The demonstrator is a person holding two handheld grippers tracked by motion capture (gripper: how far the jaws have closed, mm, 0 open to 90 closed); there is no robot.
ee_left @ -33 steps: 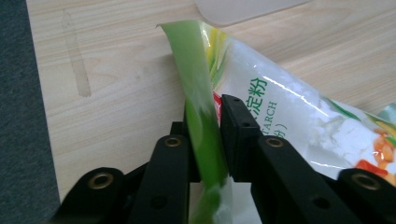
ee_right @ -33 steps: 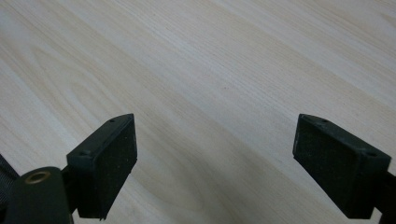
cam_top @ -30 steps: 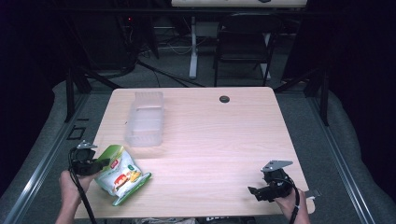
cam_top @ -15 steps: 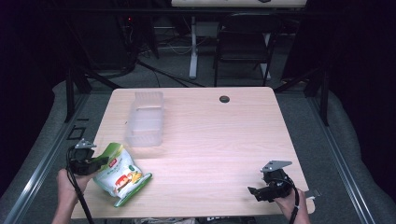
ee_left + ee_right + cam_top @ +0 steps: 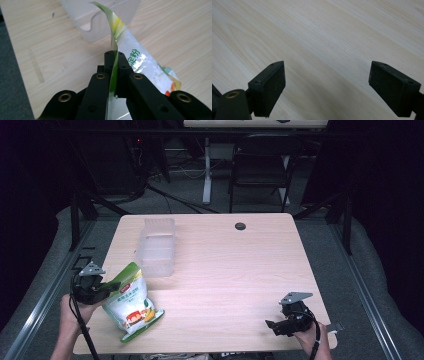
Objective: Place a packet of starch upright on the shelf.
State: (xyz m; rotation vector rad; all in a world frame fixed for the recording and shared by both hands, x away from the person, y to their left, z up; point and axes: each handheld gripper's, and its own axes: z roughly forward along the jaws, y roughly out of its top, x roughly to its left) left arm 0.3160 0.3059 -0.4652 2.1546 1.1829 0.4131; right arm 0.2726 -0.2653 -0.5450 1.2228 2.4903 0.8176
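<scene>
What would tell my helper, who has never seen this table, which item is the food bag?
Start at the light wooden table and go to its near left corner, just in front of the clear plastic container. The bag lies there, its top edge pinched by the left hand-held gripper. It alone is printed: green and white, with orange pictures.

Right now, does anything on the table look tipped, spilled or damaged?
Nothing spilled or damaged. The bag is tilted, its top edge pinched in the left gripper and its bottom on the table. The clear bin sits upright beside it. The right gripper is open over bare wood.
</scene>
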